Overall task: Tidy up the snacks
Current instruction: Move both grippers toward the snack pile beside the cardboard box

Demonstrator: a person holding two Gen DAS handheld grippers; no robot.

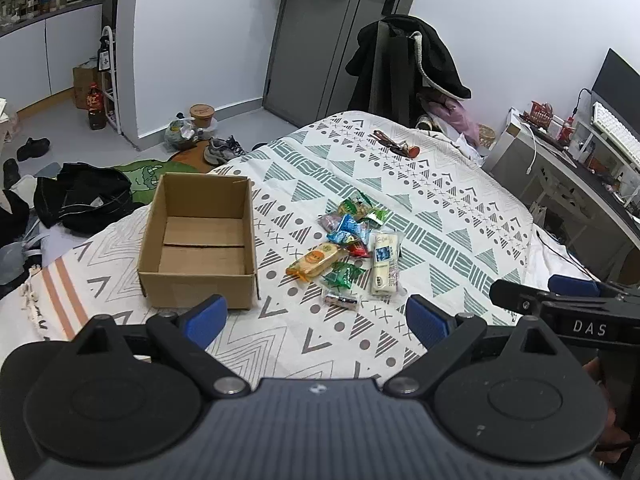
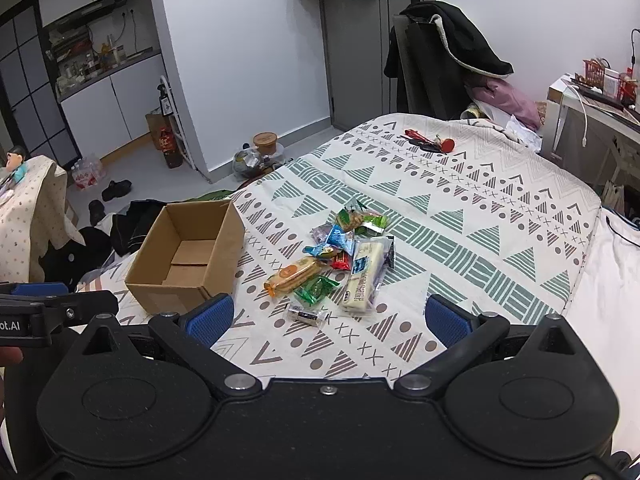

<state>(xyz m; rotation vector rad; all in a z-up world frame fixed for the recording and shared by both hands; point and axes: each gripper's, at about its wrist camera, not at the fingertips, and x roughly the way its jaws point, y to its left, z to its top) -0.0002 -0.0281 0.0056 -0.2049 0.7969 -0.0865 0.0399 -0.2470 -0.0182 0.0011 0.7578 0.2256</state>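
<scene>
Both my left gripper [image 1: 316,320] and right gripper [image 2: 328,318] released above the bed [image 1: 440,208]; snacks [image 1: 352,244] right of box [image 1: 200,240] look light, crinkly, slippery, so I'd pinch mid-body.

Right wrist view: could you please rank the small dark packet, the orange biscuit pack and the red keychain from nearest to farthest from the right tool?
1. Small dark packet, just ahead of the right tool.
2. Orange biscuit pack, mid-pile.
3. Red keychain, at the bed's far end.
</scene>
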